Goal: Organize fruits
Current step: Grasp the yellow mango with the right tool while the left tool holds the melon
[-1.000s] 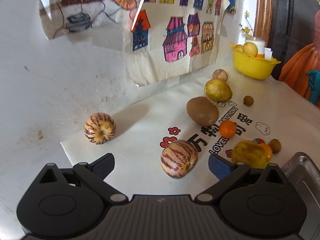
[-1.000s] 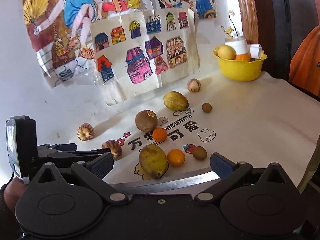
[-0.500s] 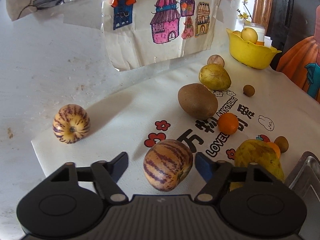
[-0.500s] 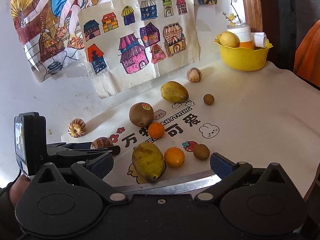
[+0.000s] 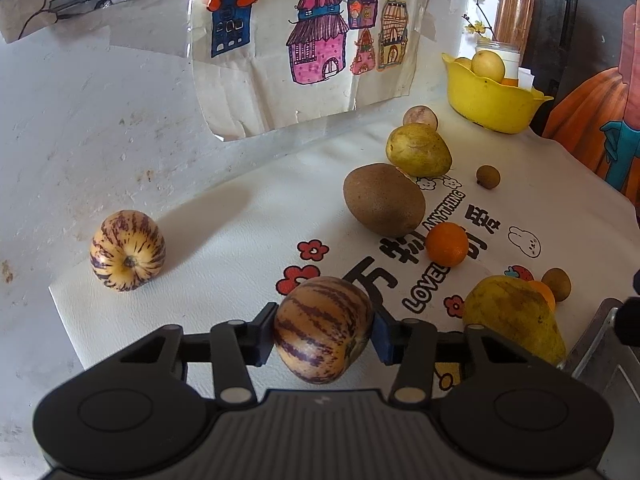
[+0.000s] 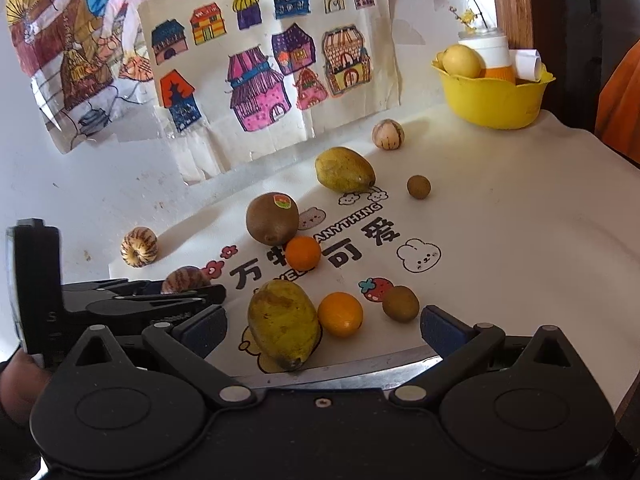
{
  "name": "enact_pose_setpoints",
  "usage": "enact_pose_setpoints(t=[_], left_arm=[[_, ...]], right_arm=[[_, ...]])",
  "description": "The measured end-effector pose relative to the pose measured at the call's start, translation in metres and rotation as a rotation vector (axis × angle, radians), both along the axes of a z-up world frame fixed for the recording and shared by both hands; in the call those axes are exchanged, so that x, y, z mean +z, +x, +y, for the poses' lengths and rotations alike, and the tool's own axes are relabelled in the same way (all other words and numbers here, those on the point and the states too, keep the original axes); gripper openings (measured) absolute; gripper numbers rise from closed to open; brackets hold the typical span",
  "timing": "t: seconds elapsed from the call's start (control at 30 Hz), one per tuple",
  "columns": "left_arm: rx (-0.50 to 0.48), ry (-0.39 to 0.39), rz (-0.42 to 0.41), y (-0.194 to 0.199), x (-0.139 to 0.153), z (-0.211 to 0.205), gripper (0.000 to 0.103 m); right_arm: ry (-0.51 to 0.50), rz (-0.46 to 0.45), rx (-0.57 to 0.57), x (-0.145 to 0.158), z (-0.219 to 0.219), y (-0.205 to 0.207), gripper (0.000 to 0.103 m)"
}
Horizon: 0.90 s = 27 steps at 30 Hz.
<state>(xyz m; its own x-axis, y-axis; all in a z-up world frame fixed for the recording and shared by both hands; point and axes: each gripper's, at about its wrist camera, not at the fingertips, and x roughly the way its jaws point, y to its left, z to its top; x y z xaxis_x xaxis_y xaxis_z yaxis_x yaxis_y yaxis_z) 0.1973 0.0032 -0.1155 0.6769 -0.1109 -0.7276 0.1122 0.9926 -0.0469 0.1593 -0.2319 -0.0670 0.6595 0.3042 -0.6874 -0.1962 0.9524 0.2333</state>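
Currently the left gripper (image 5: 323,330) has its jaws closing on a striped melon (image 5: 322,328); both blue pads sit against the fruit's sides, so it's pinched. That melon rests on the white printed mat (image 5: 224,264), just on the near side of the red flower prints.

Landmark: the big brown kiwi (image 5: 383,205) mid-mat.
- Second striped melon (image 5: 127,256): well left of the kiwi, at the mat's left corner beside the wall.
- Small orange (image 5: 446,243): touching or just beside the kiwi on its near-right.
- Yellow-green mango (image 5: 418,149): just behind the kiwi; a pale round fruit (image 5: 420,117) behind that.
- Small brown round fruit (image 5: 488,177): right of the kiwi, apart from it.
- Yellow bowl (image 5: 490,106): far back right of the kiwi, holding a yellow fruit and a white container.
- Second mango (image 6: 283,323), another orange (image 6: 340,314) and a small kiwi (image 6: 400,303): in a row nearer than the brown kiwi, just beyond the metal tray edge (image 6: 360,366).

Right gripper (image 6: 323,326) is spread wide, nothing between the pads; it hangs over the tray edge, with the second mango and orange seen between its fingers.
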Motion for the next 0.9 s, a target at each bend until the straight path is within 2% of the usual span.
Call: enact_pose_setpoints(t=[0.23, 0.33, 0.4, 0.5, 0.57, 0.9], left_arm=[[0.024, -0.002, 0.003, -0.003, 0.001, 0.008, 0.052], [0.032, 0.002, 0.002, -0.005, 0.001, 0.013, 0.051], [0.040, 0.002, -0.002, -0.005, 0.002, 0.017, 0.051], [0.052, 0.001, -0.006, -0.006, 0.004, 0.023, 0.051], [0.056, -0.001, -0.007, -0.005, 0.004, 0.026, 0.051], [0.051, -0.014, -0.002, -0.005, 0.002, 0.030, 0.051]], right_arm=[[-0.032, -0.030, 0.119, -0.004, 0.025, 0.007, 0.099], [-0.104, -0.056, 0.196, -0.008, 0.041, 0.013, 0.092], [-0.142, -0.064, 0.242, -0.011, 0.048, 0.017, 0.082], [-0.169, -0.049, 0.274, -0.017, 0.053, 0.027, 0.072], [-0.178, -0.045, 0.291, -0.021, 0.055, 0.032, 0.070], [-0.244, -0.012, 0.353, -0.038, 0.072, 0.041, 0.068]])
